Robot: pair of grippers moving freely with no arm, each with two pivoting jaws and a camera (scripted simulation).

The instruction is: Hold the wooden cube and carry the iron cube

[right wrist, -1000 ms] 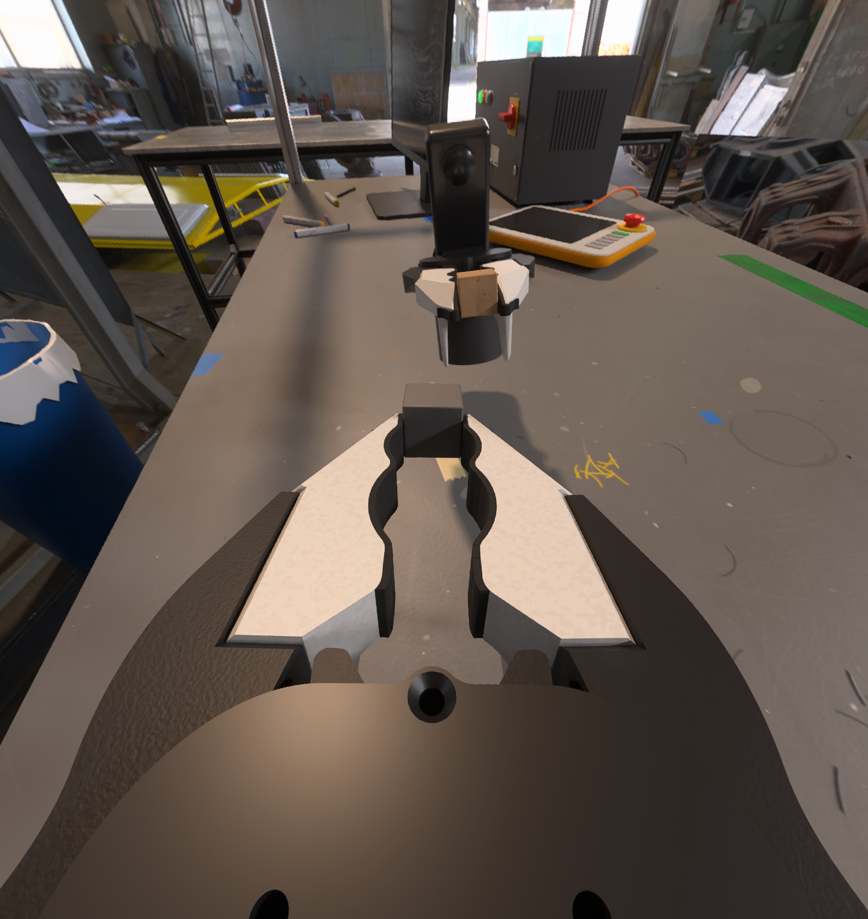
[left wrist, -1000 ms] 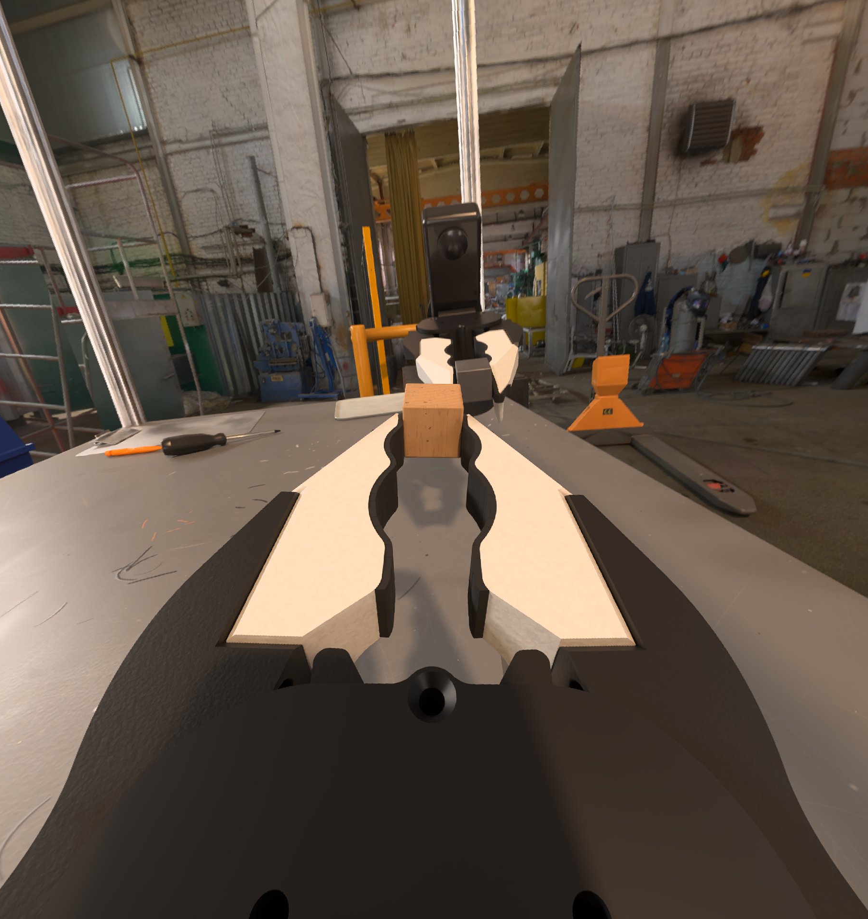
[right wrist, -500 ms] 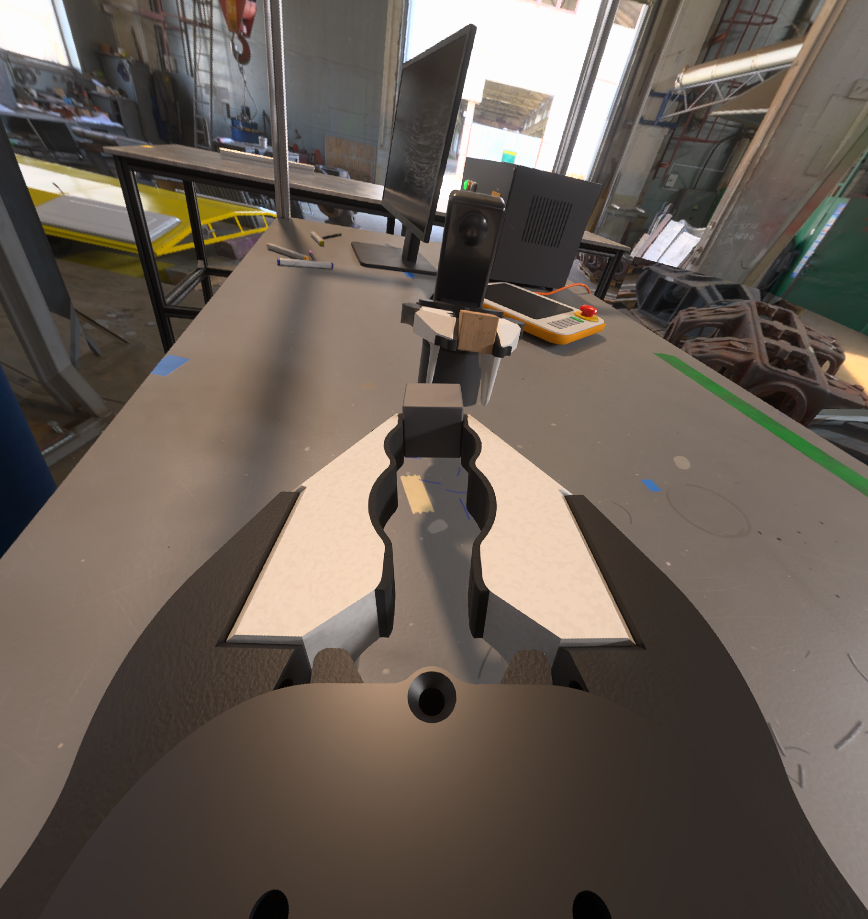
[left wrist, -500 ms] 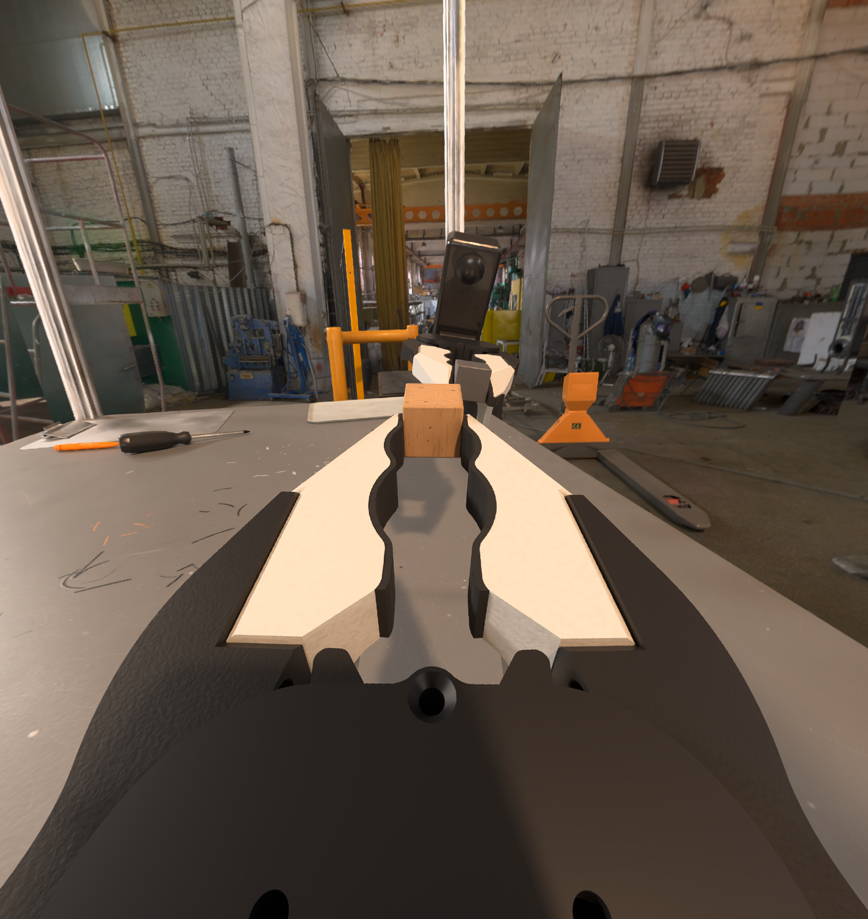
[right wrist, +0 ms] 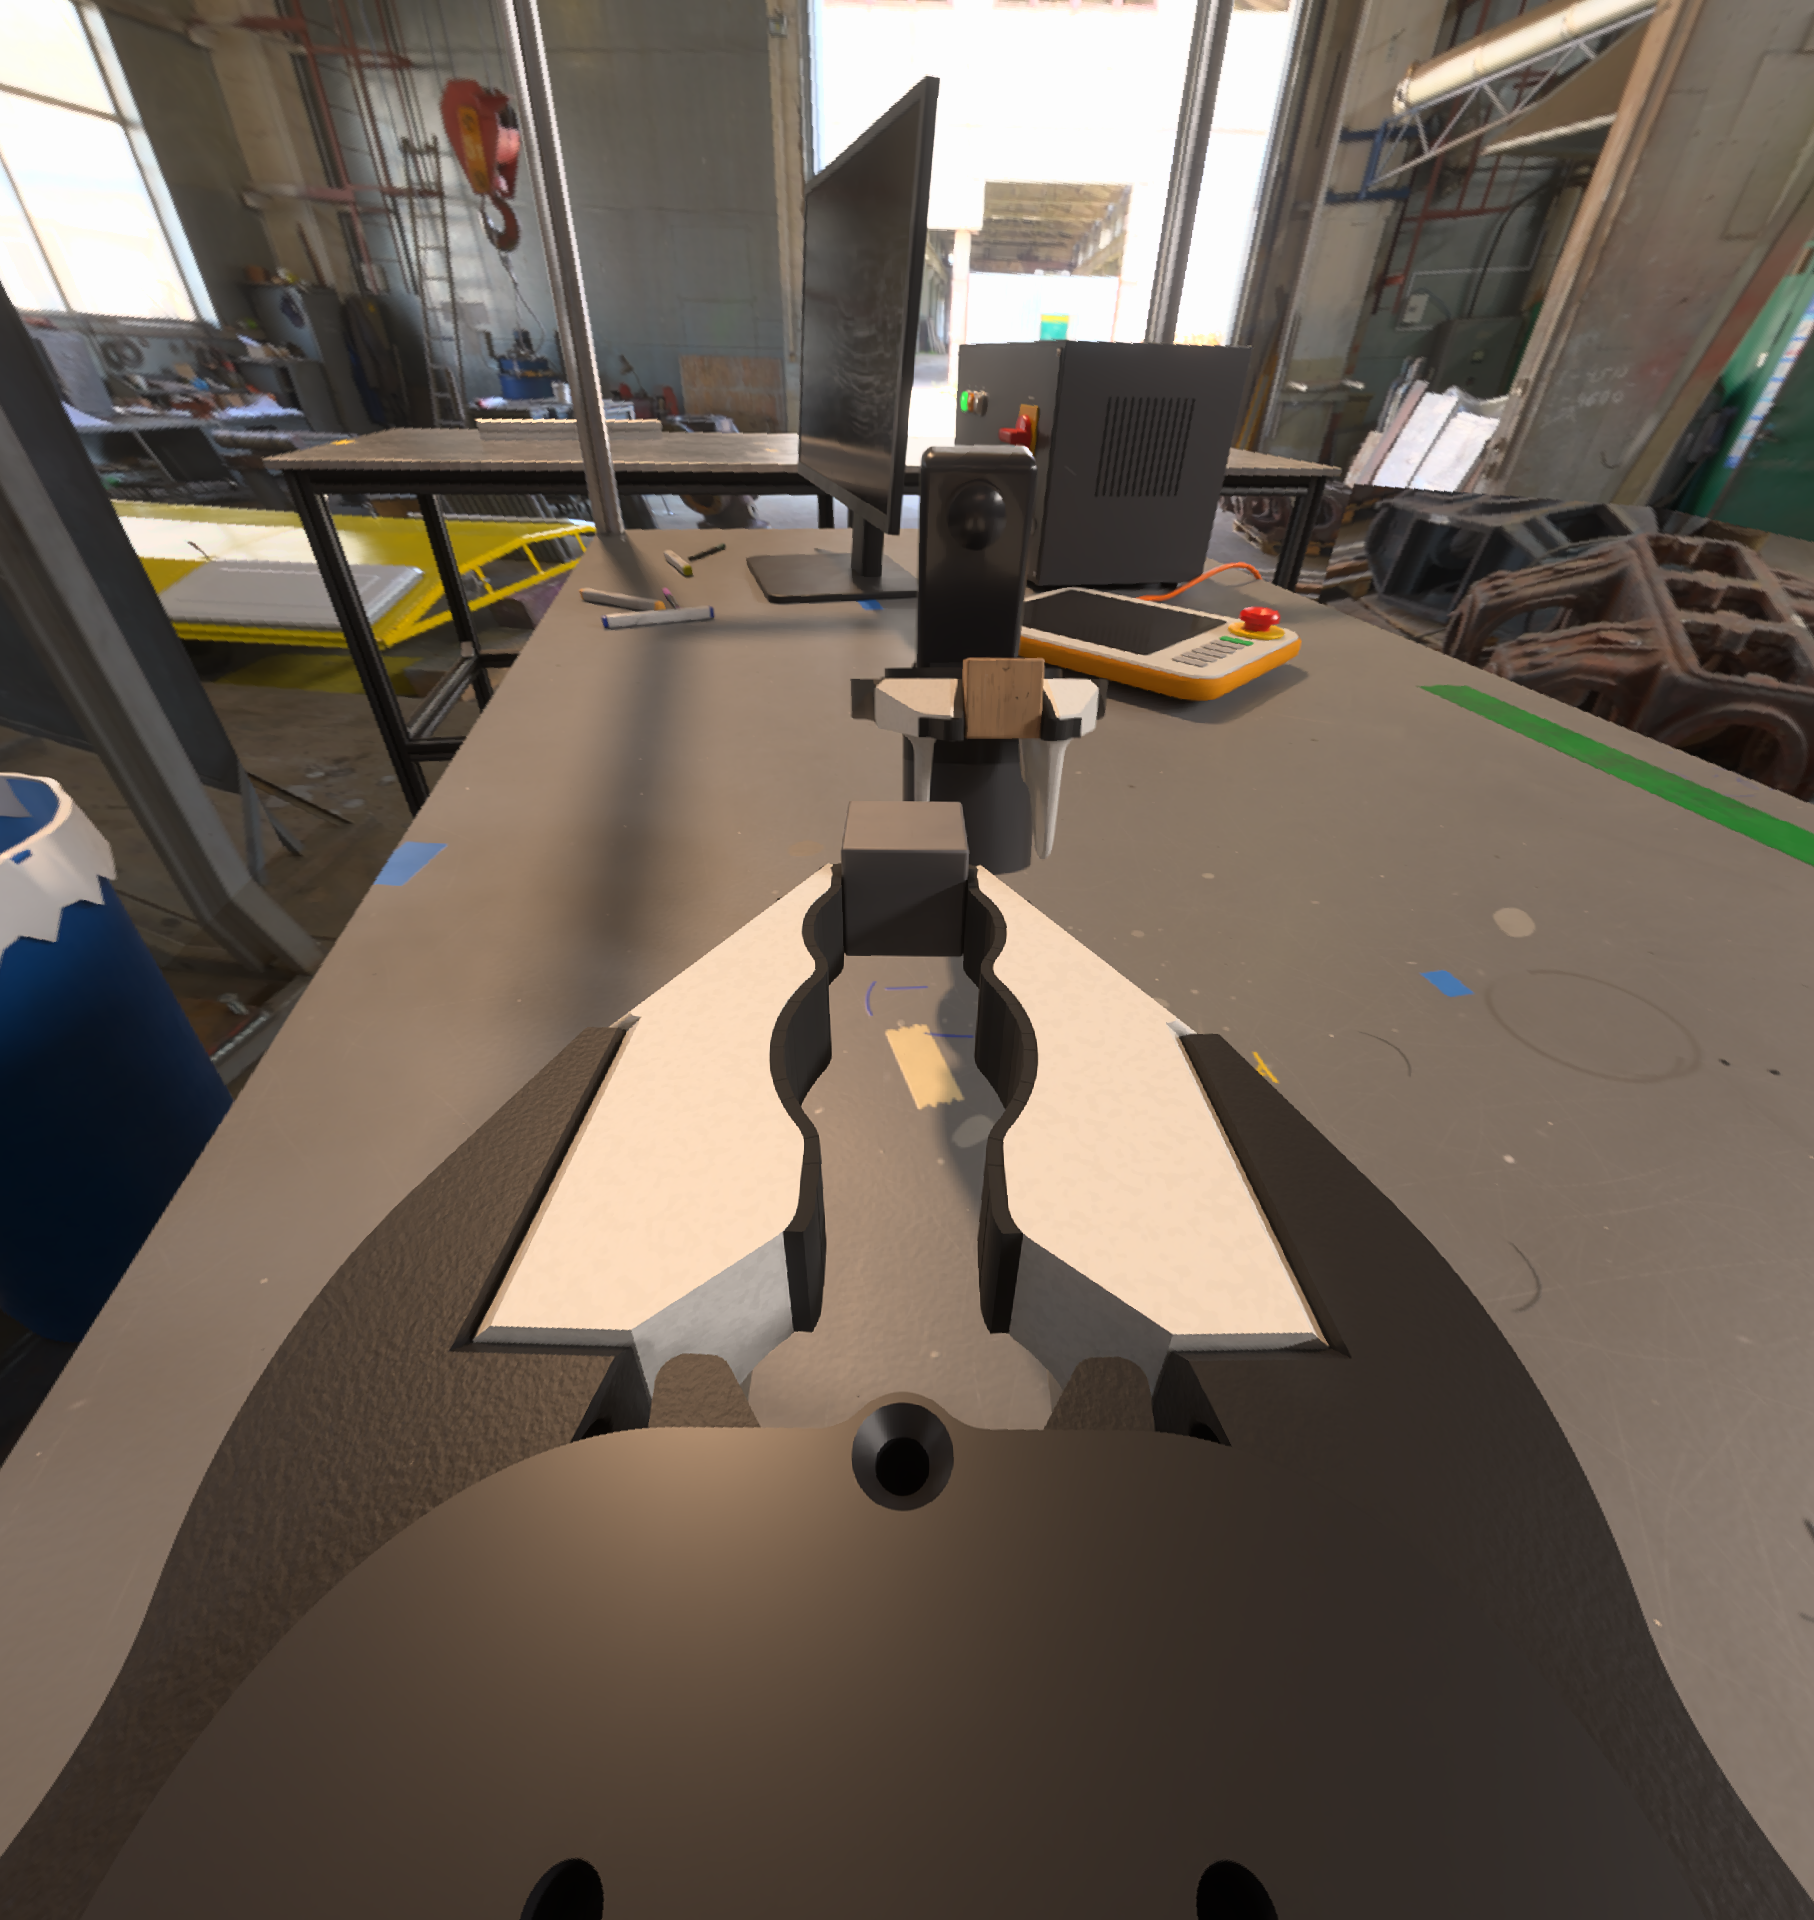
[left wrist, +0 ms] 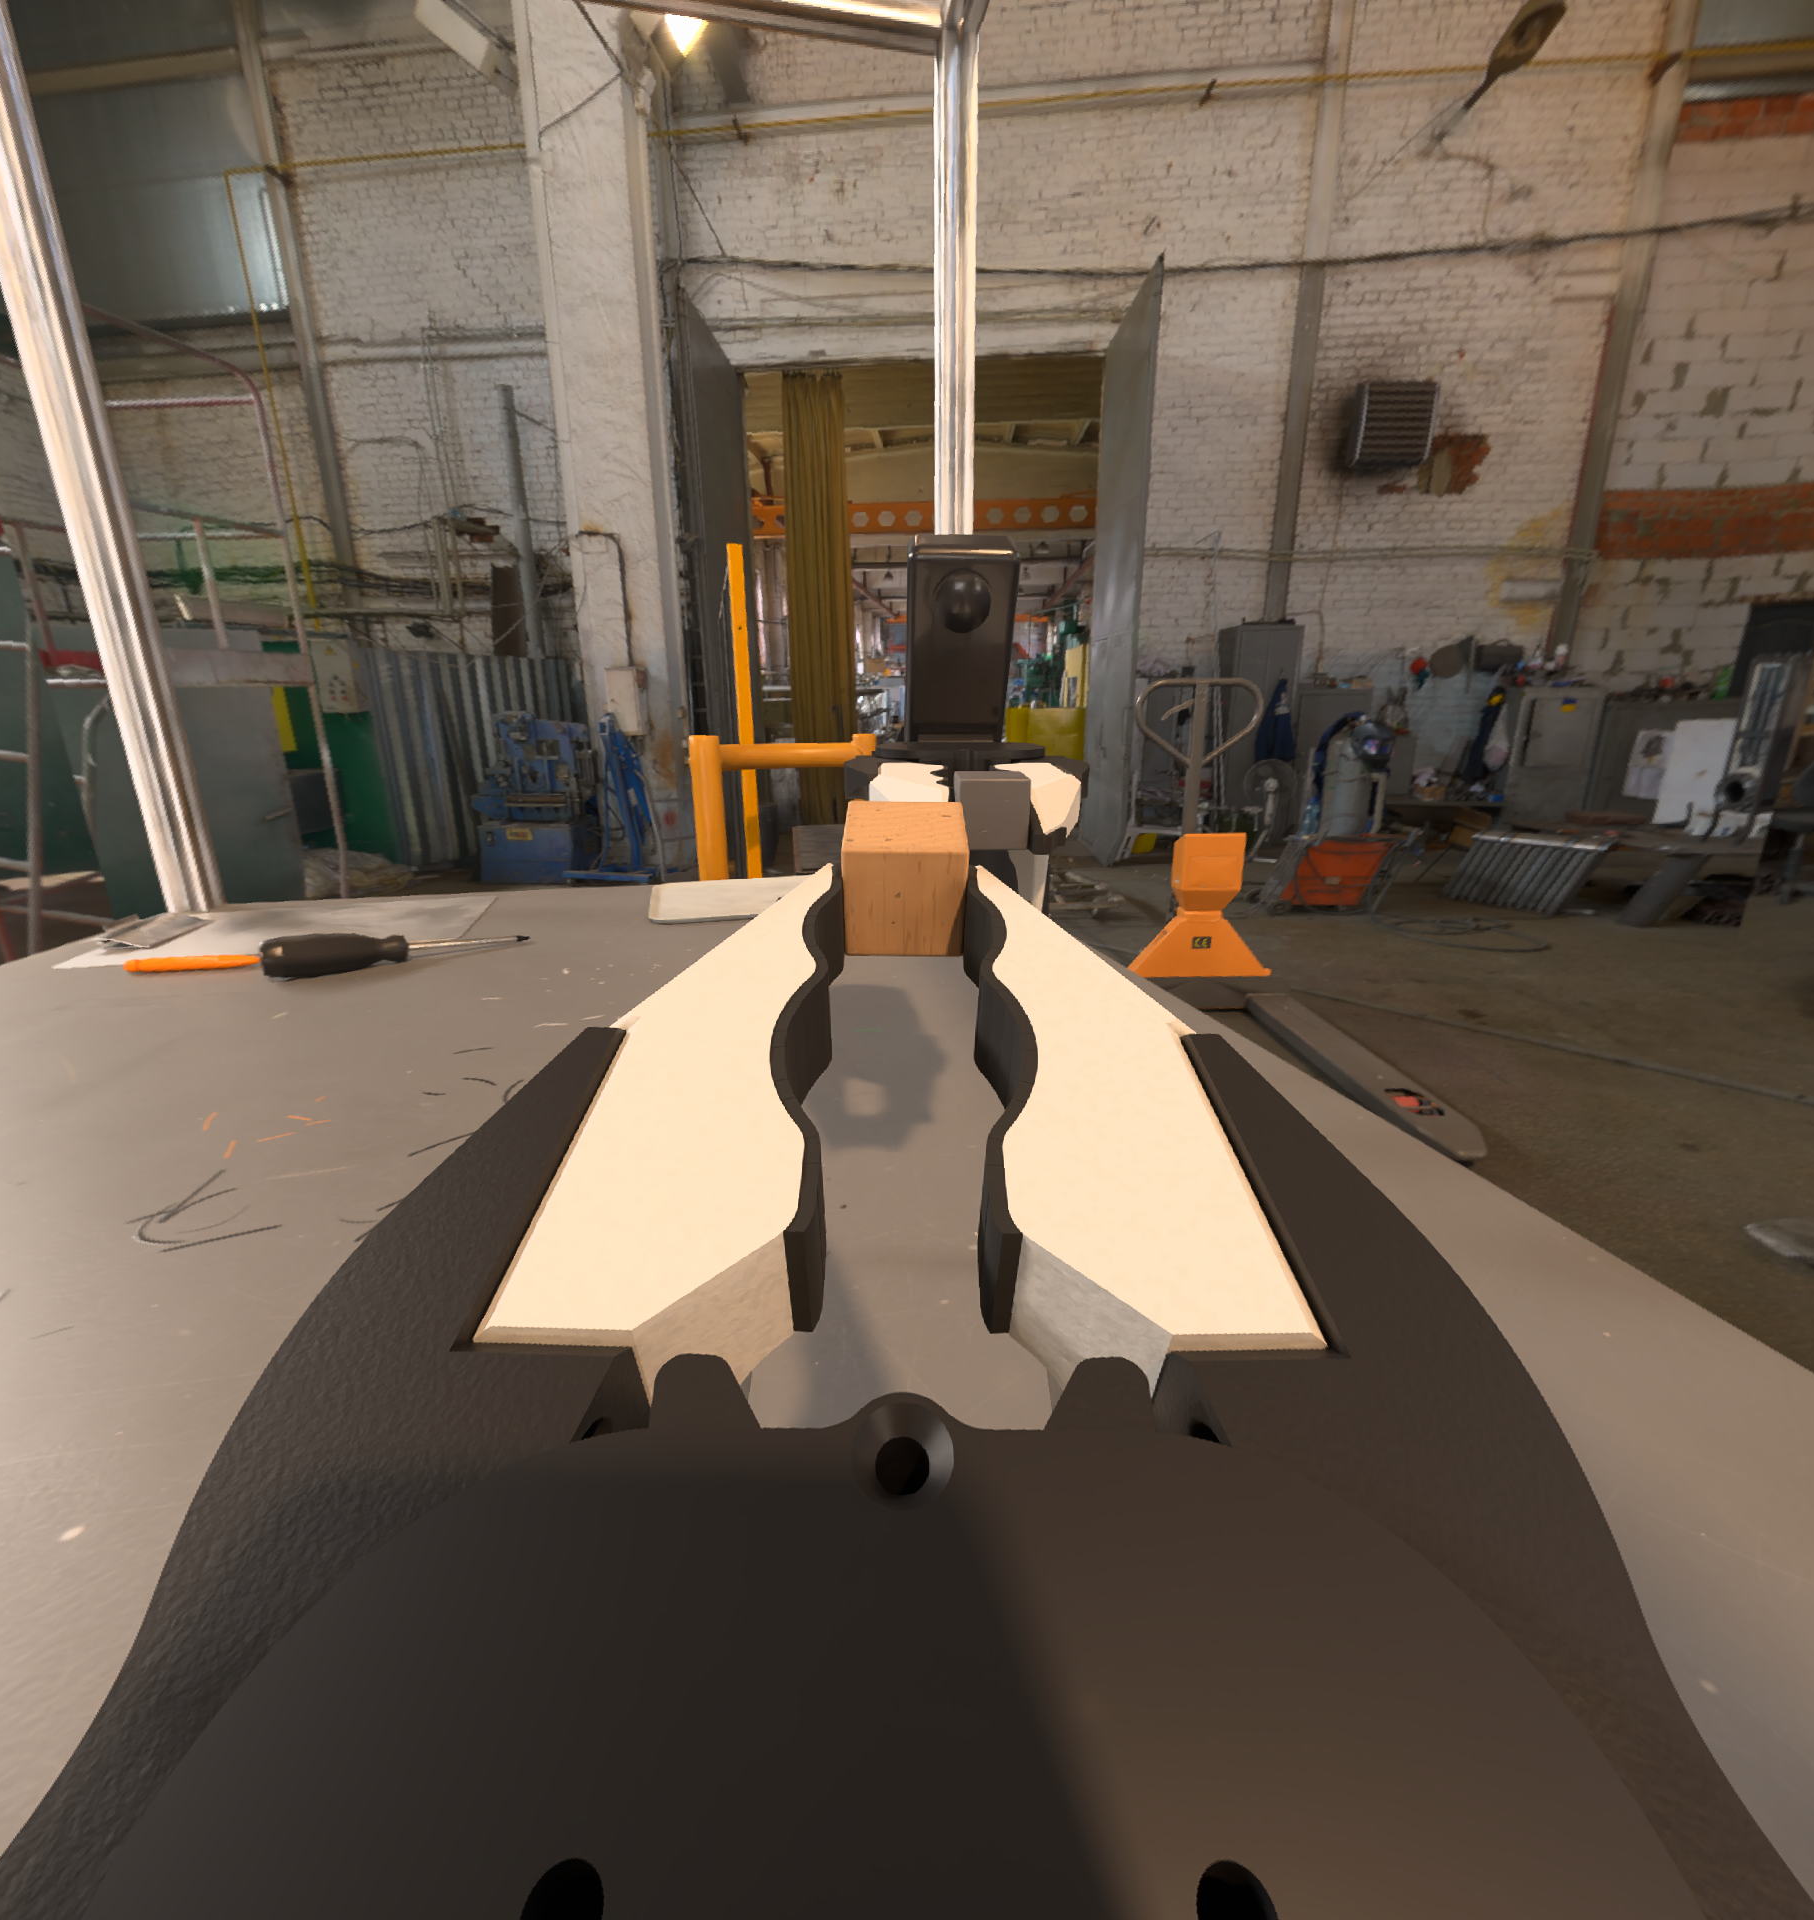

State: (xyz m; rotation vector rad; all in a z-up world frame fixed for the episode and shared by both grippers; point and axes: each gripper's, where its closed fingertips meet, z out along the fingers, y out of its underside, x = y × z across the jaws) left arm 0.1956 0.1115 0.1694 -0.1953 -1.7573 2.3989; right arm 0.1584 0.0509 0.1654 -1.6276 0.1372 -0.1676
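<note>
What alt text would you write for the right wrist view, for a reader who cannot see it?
The right gripper holds a dark iron cube between its fingertips above a grey workbench. Facing it, the left gripper holds a wooden cube. Behind stand a monitor and an orange-edged control pendant.

A small black label (left wrist: 1201,943) with pale characters sits on the front of the orange wedge-shaped pallet-jack housing (left wrist: 1199,894). A pale nameplate (left wrist: 517,833), too small to read, is on the blue metal machine (left wrist: 529,779) by the wall. Faint chalk writing (right wrist: 1589,393) marks the grey concrete pillar (right wrist: 1609,312). A yellow scribble (right wrist: 1264,1067) is on the grey tabletop (right wrist: 1505,1195).
</note>
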